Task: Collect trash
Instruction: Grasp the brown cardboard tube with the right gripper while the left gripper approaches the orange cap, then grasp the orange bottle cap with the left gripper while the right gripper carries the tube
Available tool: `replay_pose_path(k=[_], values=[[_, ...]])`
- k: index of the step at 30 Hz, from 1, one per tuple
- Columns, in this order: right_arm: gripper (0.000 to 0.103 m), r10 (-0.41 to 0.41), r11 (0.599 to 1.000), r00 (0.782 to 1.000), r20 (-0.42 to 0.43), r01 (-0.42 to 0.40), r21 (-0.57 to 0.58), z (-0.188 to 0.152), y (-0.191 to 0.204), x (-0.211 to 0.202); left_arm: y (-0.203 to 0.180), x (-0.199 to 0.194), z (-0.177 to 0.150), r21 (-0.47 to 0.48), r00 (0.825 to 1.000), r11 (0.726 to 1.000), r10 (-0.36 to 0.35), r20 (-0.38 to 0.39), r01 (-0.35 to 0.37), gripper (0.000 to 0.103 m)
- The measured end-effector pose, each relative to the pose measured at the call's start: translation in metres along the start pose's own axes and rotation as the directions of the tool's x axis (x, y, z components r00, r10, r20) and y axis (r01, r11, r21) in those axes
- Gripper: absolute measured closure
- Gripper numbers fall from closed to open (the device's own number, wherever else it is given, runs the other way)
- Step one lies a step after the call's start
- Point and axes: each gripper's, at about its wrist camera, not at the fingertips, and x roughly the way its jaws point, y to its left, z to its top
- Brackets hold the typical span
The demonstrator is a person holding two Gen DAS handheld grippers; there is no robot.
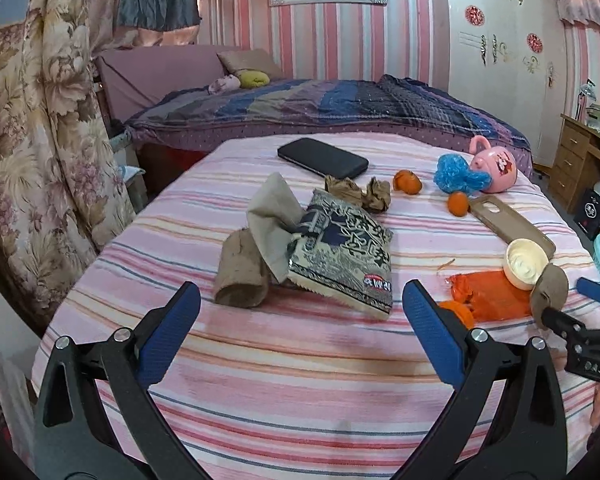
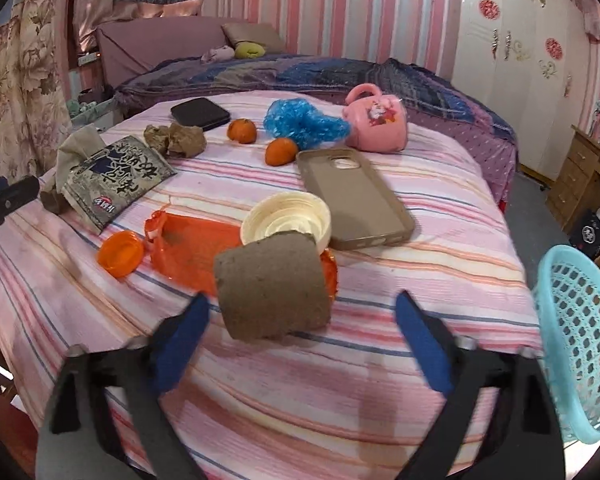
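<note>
Trash lies on a pink striped table (image 1: 284, 364). A cardboard tube (image 2: 274, 290) sits right in front of my open right gripper (image 2: 302, 334), between its fingers but not gripped; it also shows in the left wrist view (image 1: 550, 288). Behind it lie an orange plastic bag (image 2: 188, 248), an orange cap (image 2: 120, 254) and a cream lid (image 2: 286, 220). My left gripper (image 1: 300, 336) is open and empty, short of another cardboard tube (image 1: 242, 274), a tissue pack (image 1: 342, 258) and crumpled brown paper (image 1: 360, 192).
A light blue basket (image 2: 580, 344) stands at the table's right edge. Also on the table: a tan phone case (image 2: 354, 198), a black phone (image 1: 322, 158), two oranges (image 2: 242, 131) (image 2: 281, 151), a blue plastic wad (image 2: 302, 122), a pink mug (image 2: 376, 122). A bed lies behind.
</note>
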Motion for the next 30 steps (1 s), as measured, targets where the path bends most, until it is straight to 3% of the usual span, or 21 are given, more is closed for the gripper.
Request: replay_pose_path(k=[3,7,15,19,23,26,30], values=[[0.048,0.044,0.999,0.999,-0.004,-0.044,-0.014,0.000,0.003,0.000,-0.002,0.003,-0.001,-0.005,1.000,1.000,-0.022,-0.014,0.022,0.005],[0.048,0.016,0.999,0.999,0.030,-0.015,-0.038,0.001,0.004,-0.012,-0.014,0.003,-0.003,0.018,0.999,0.999,-0.039,-0.017,0.040,0.005],[0.048,-0.058,0.997,0.995,0.076,0.054,0.054,0.003,-0.035,-0.032,-0.050,0.018,-0.012,0.071,0.990,0.991,-0.103,-0.092,0.109,0.005],[0.048,-0.076,0.991,0.995,0.065,0.069,0.111,-0.001,-0.059,-0.034,-0.068,0.029,-0.017,0.083,0.977,0.985,-0.139,-0.159,0.153,0.005],[0.048,-0.089,0.988,0.994,0.066,0.080,0.130,-0.005,-0.070,-0.037,-0.076,0.039,-0.019,0.030,0.950,0.971,-0.224,-0.217,0.236,0.006],[0.048,-0.096,0.987,0.993,0.070,0.086,0.133,-0.005,-0.074,-0.039,-0.086,0.045,-0.021,0.033,0.939,0.966,-0.240,-0.246,0.255,0.014],[0.048,-0.097,0.987,0.993,0.073,0.086,0.137,-0.006,-0.077,-0.040,-0.095,0.051,-0.023,0.061,0.944,0.971,-0.208,-0.255,0.231,0.029]])
